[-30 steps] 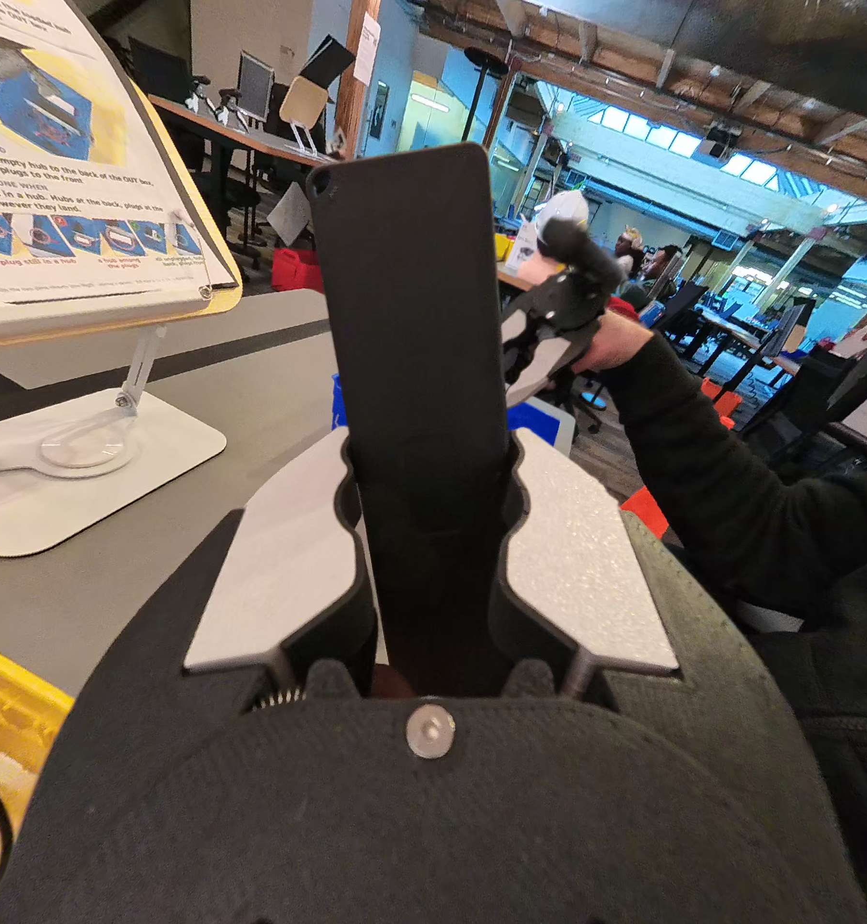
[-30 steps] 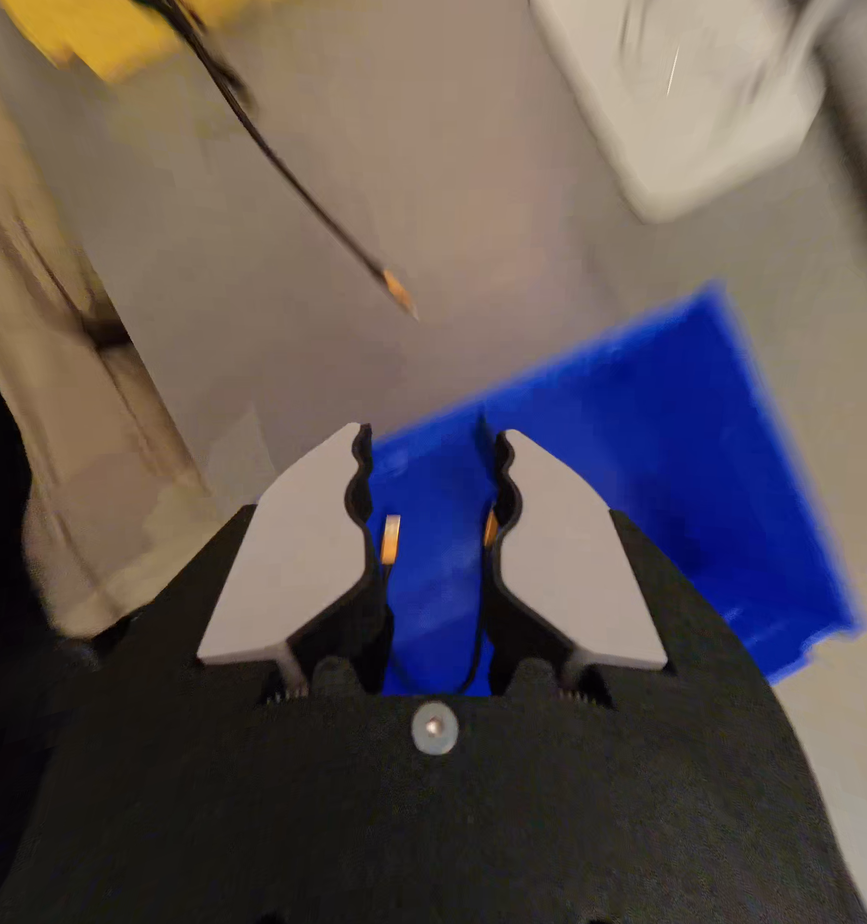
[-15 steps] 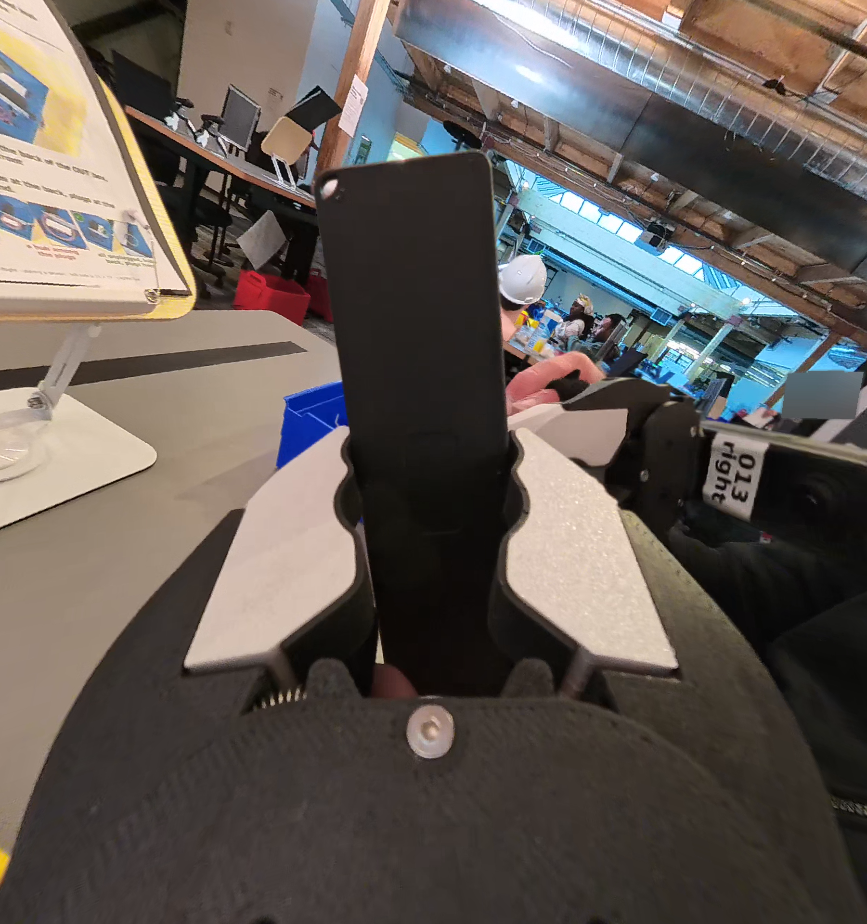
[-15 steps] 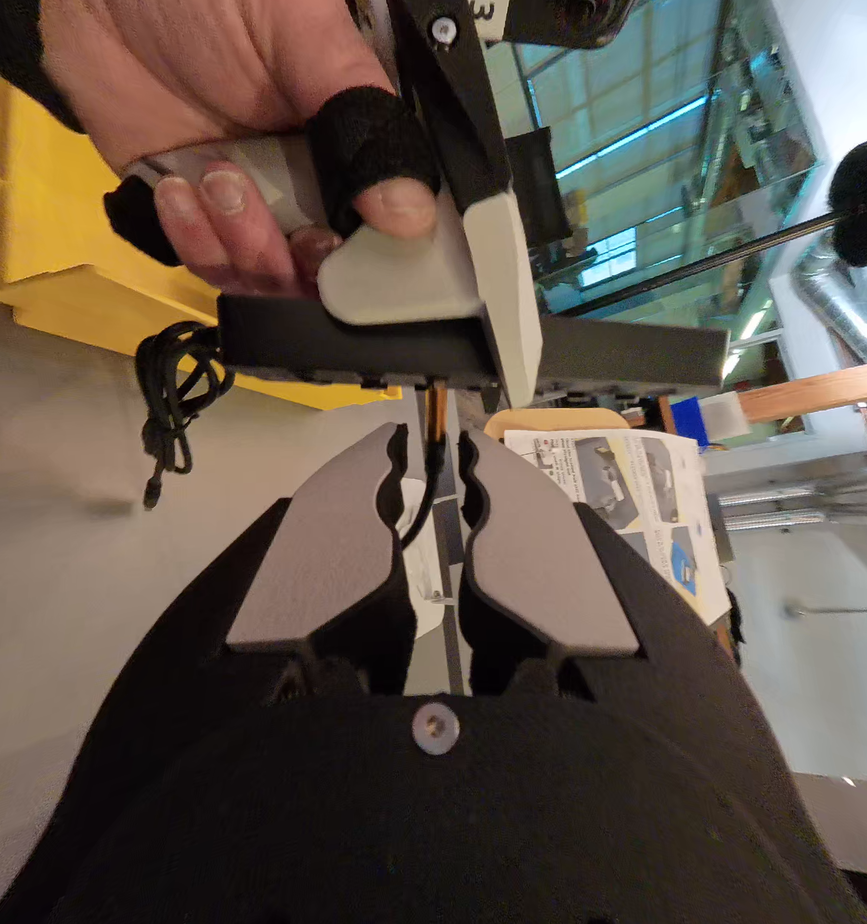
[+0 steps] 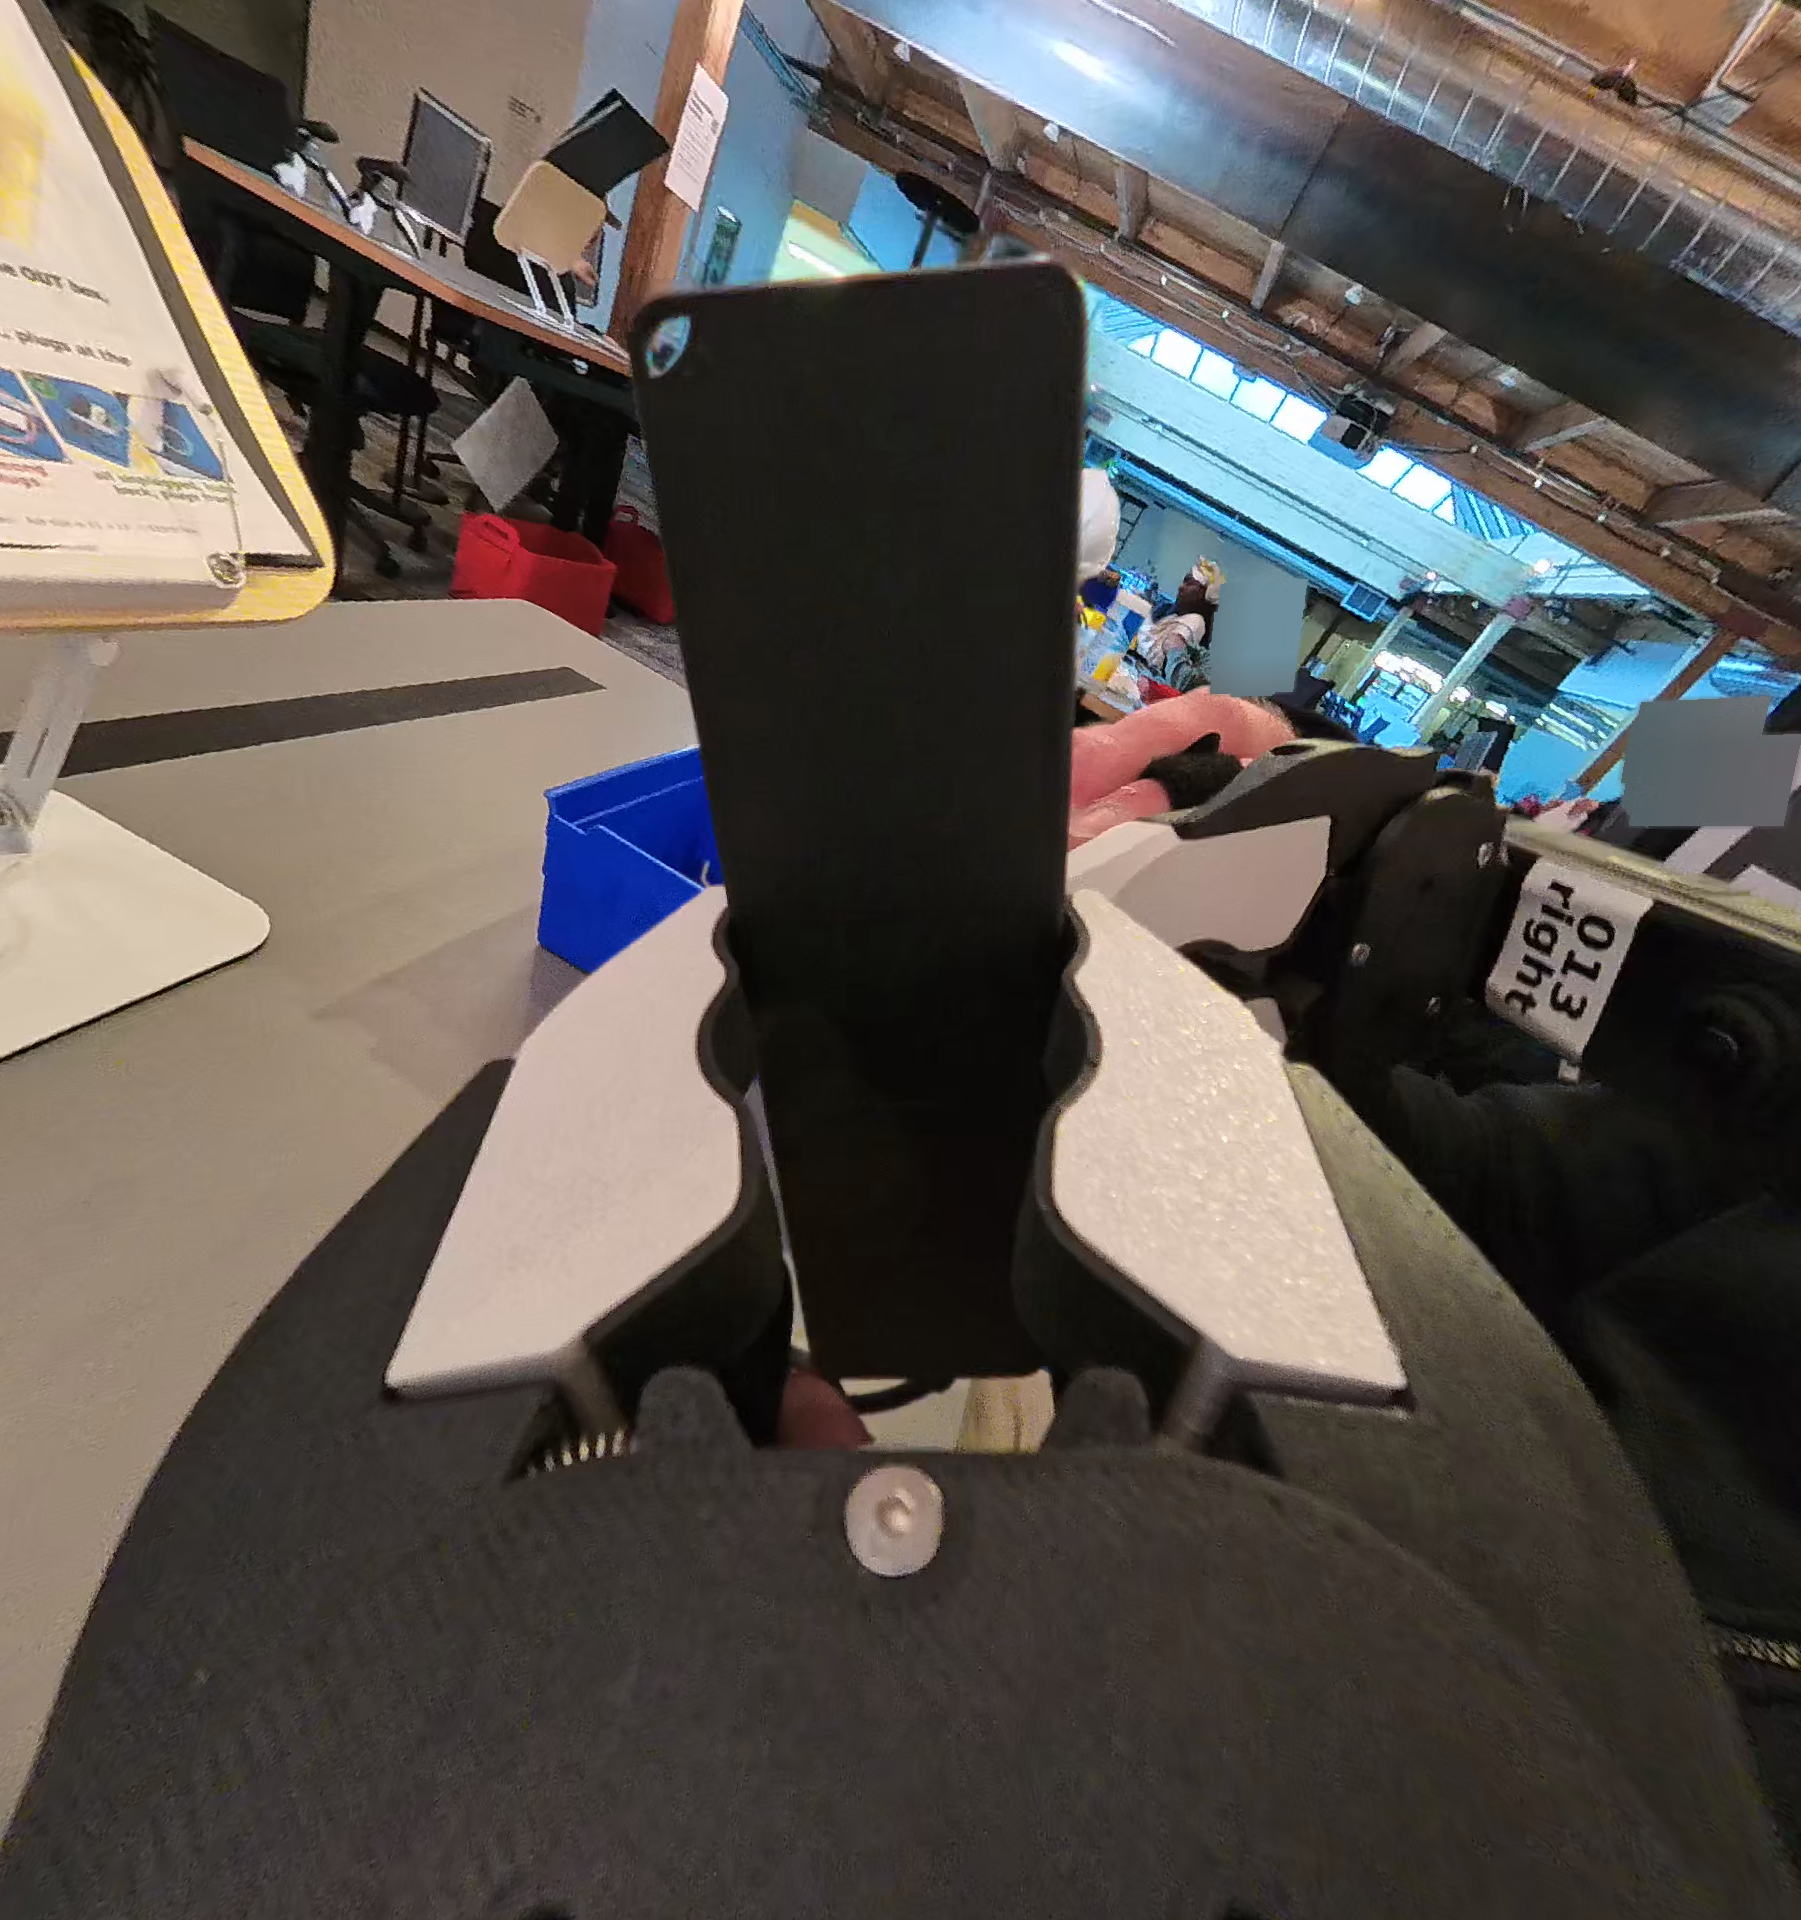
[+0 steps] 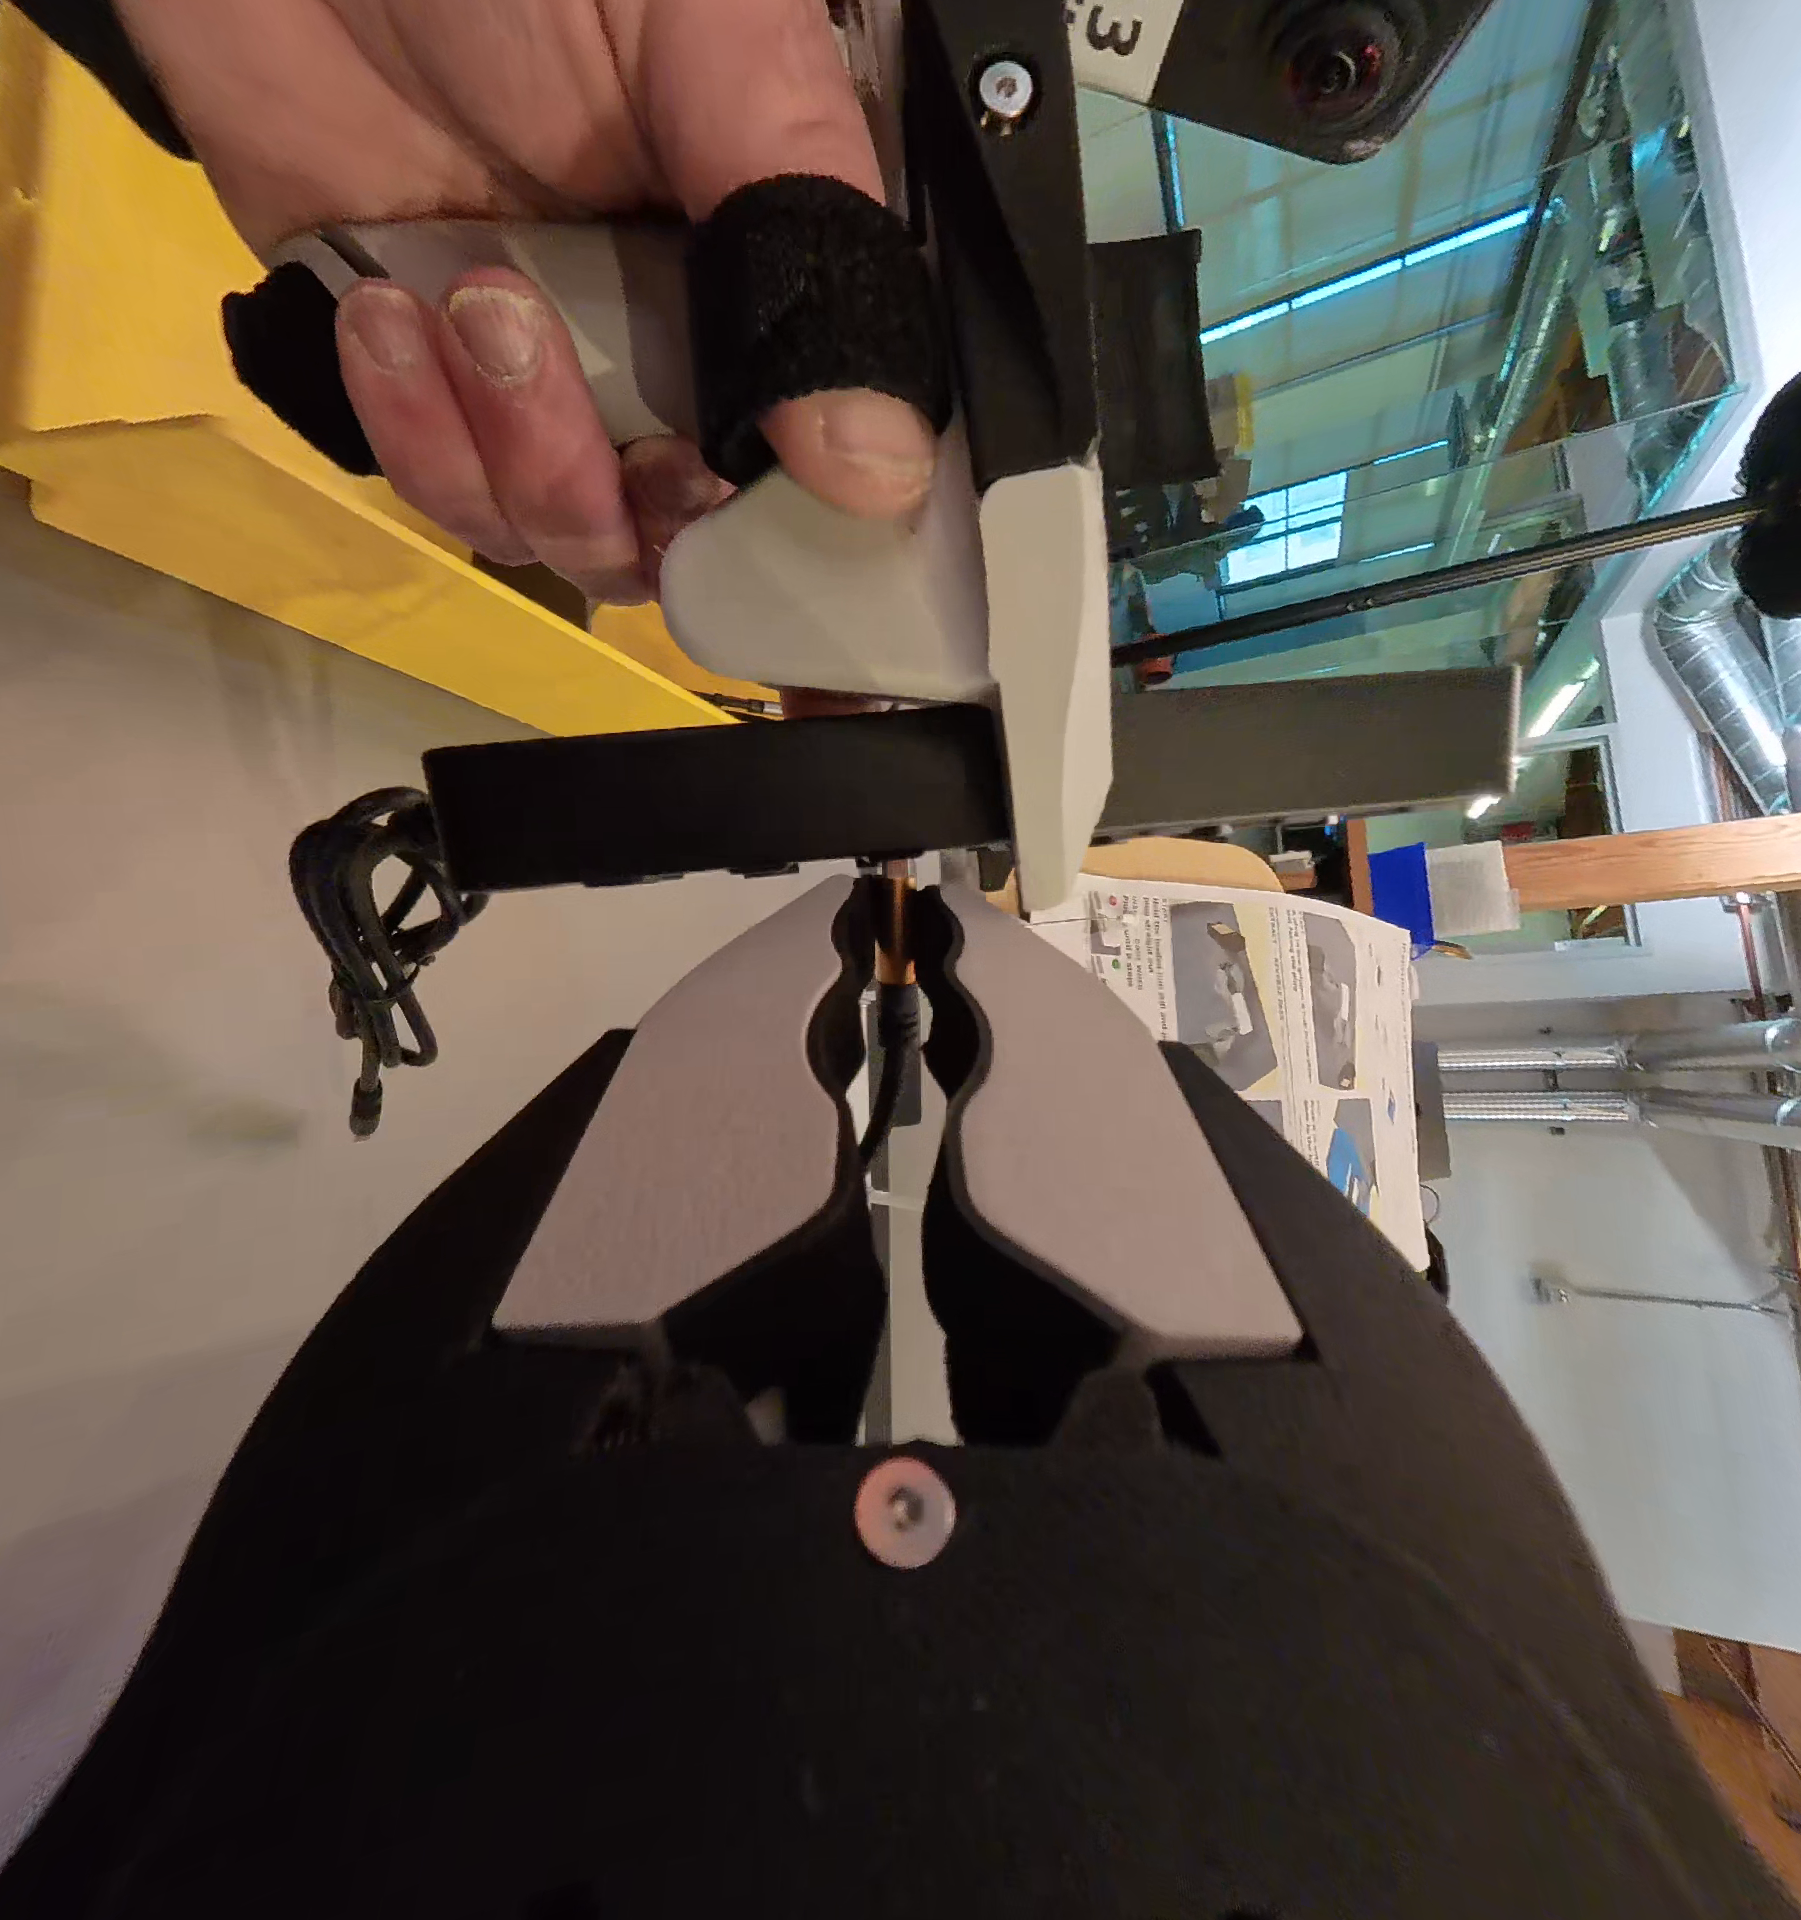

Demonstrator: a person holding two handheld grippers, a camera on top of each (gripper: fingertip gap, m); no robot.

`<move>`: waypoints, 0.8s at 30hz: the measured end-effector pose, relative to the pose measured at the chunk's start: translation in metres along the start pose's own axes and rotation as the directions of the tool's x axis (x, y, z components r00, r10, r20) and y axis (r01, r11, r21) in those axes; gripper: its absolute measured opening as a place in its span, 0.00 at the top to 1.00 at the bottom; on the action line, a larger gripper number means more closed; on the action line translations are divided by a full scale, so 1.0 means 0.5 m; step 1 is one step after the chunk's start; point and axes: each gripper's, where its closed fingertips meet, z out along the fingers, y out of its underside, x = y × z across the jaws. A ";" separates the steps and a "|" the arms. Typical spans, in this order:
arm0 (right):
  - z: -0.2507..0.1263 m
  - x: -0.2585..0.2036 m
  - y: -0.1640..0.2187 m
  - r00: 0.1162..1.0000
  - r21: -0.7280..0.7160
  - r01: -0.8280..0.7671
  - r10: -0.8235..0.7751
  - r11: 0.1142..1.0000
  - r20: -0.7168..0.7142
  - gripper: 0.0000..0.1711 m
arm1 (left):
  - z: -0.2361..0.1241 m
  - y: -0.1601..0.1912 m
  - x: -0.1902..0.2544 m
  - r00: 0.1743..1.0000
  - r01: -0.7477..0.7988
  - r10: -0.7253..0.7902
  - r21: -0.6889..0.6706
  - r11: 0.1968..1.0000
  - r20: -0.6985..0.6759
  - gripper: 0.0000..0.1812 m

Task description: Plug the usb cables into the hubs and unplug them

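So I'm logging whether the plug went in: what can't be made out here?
- Left wrist view: the hub shows only its flat back; its ports and the plug are hidden.
- Right wrist view: the plug meets the hub's edge, but the right gripper jaws hide how deep it sits.

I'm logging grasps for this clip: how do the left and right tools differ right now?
The left tool clamps the wide black hub with its jaws spread; the right tool pinches the thin USB plug, jaws nearly together. The left steadies the hub, and the right presents the plug to the hub's edge. Both are shut on something.
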 end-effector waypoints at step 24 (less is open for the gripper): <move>-0.067 0.022 -0.022 0.997 0.027 0.023 -0.025 0.999 0.072 0.96 | 0.004 -0.009 0.068 0.997 -0.064 0.060 -0.081 0.995 -0.051 0.70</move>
